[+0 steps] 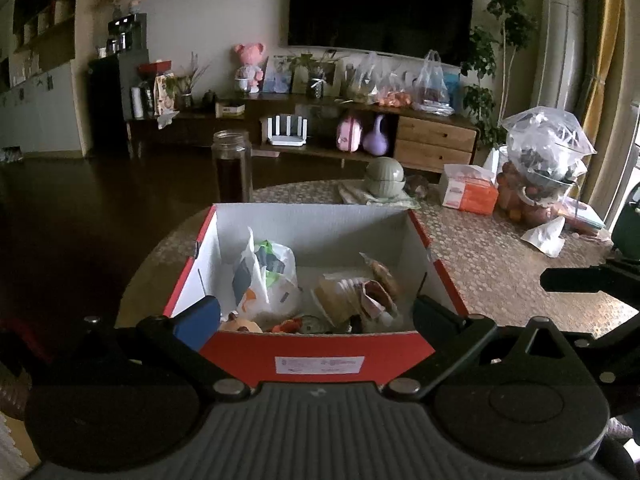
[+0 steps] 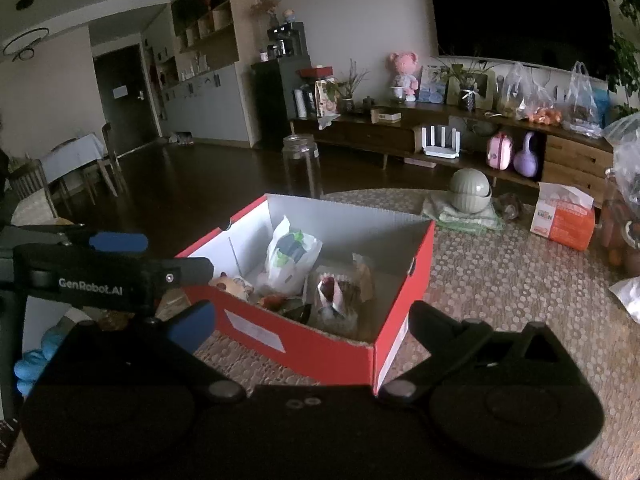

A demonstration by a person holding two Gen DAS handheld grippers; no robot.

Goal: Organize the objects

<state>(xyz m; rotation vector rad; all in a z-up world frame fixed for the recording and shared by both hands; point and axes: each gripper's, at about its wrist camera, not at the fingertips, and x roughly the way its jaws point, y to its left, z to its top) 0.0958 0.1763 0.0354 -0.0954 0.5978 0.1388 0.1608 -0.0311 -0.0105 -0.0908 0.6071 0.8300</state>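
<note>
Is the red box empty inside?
No, the red box holds a white bag and other small packets.

Dim room — dark floor [image 1: 80, 208], wall television [image 1: 380, 4].

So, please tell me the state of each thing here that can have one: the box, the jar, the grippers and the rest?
Red box: open, no lid, partly filled with packets.
White snack bag: upright inside the box.
Glass jar: upright, no lid, looks empty.
Tissue pack: open, a tissue sticking out.
Television: off.
Wooden drawers: closed.
Left gripper: open, holding nothing.
Right gripper: open, holding nothing.
</note>
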